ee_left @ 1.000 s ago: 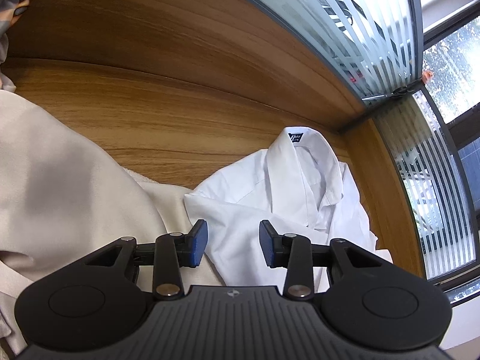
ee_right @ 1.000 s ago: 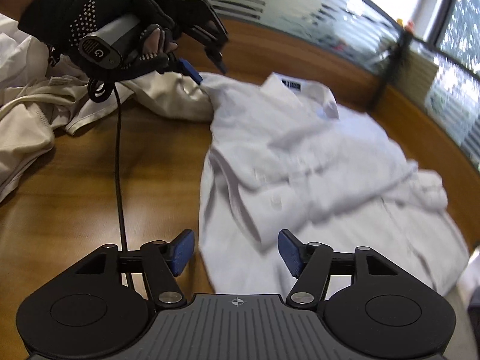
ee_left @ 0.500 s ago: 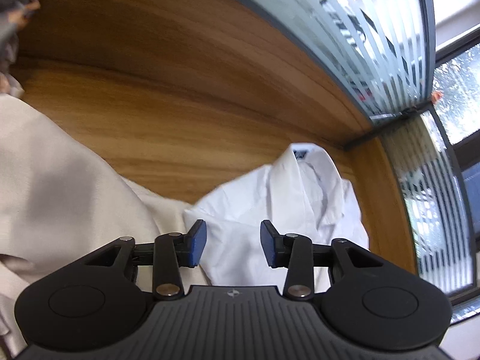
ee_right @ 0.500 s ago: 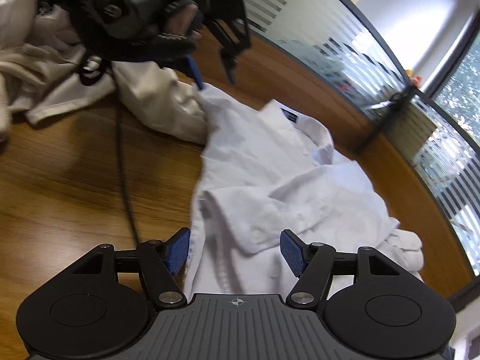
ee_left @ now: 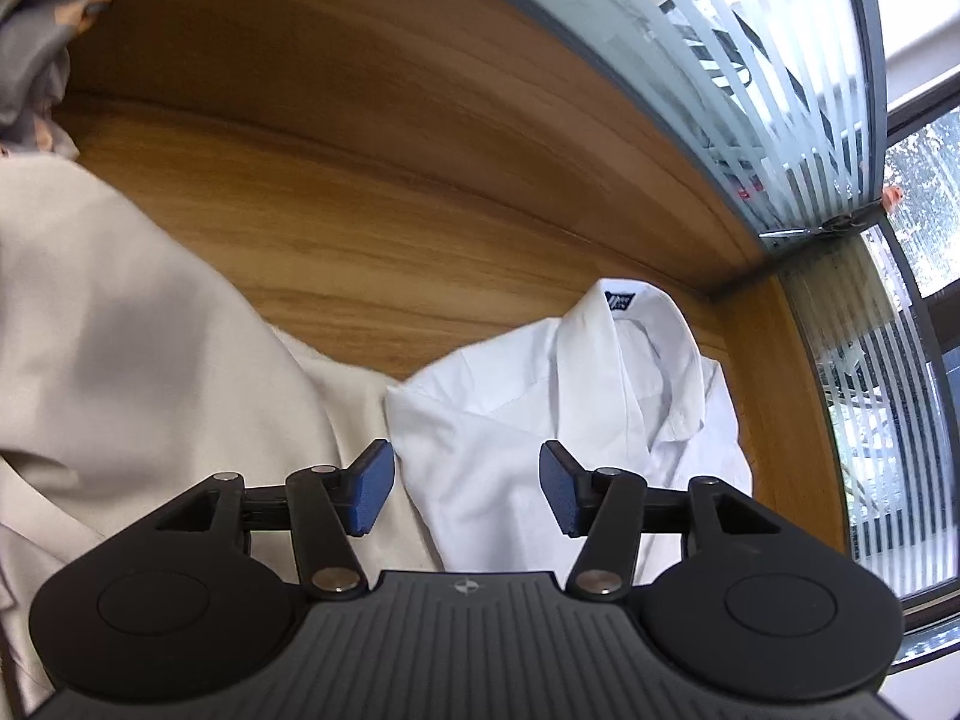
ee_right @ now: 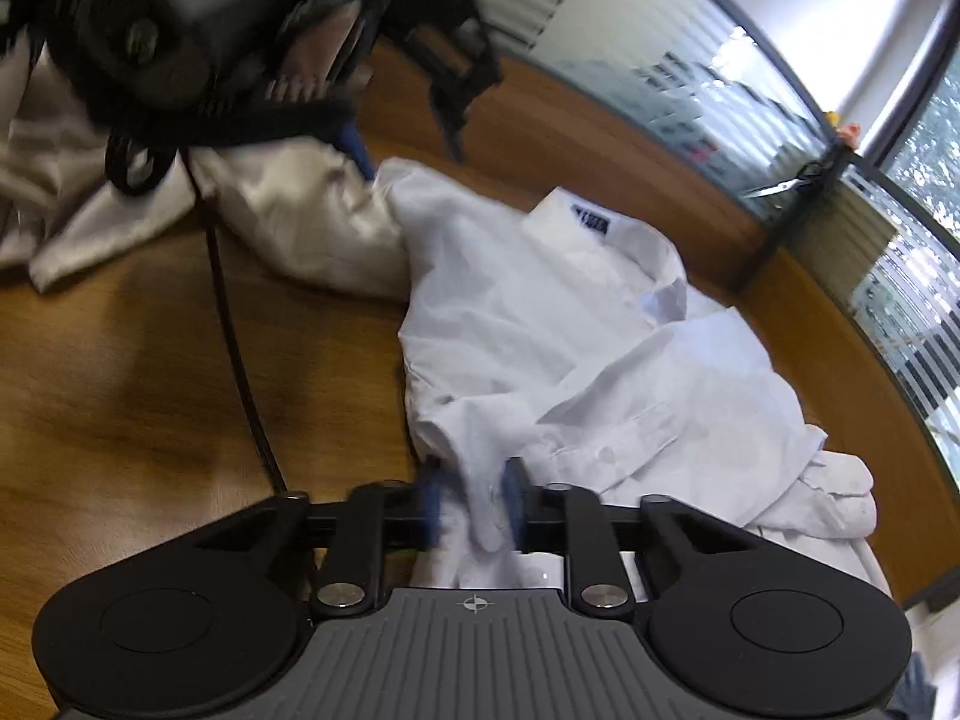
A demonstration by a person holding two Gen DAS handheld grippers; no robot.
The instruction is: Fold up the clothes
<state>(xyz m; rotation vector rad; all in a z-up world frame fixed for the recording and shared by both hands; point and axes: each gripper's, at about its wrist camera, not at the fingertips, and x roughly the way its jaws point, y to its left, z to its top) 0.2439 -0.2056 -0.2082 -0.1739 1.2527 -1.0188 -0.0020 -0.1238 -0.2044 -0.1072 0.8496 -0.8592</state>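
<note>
A white collared shirt (ee_left: 570,396) (ee_right: 600,324) lies crumpled on the wooden table (ee_right: 120,390), its blue neck label (ee_right: 591,219) towards the far side. My right gripper (ee_right: 472,501) is at the shirt's near edge; its jaws are closing and the blue pads pinch a raised fold of white cloth. My left gripper (ee_left: 467,468) hovers over the shirt's left shoulder corner, its jaws opening, with cloth below them but not pressed. In the right wrist view a gloved hand (ee_right: 180,30) holds this left gripper (ee_right: 408,147), blurred, at the shirt's far left corner.
A beige garment (ee_left: 120,360) (ee_right: 300,216) lies bunched to the left, touching the shirt. A black cable (ee_right: 240,360) trails across the table. A grey patterned cloth (ee_left: 36,30) sits far left. A raised wooden ledge and a striped glass partition (ee_left: 750,60) bound the far side.
My right gripper moved forward onto the shirt's near edge and its jaws came together on a fold. My left gripper's jaws spread wider over the shoulder corner.
</note>
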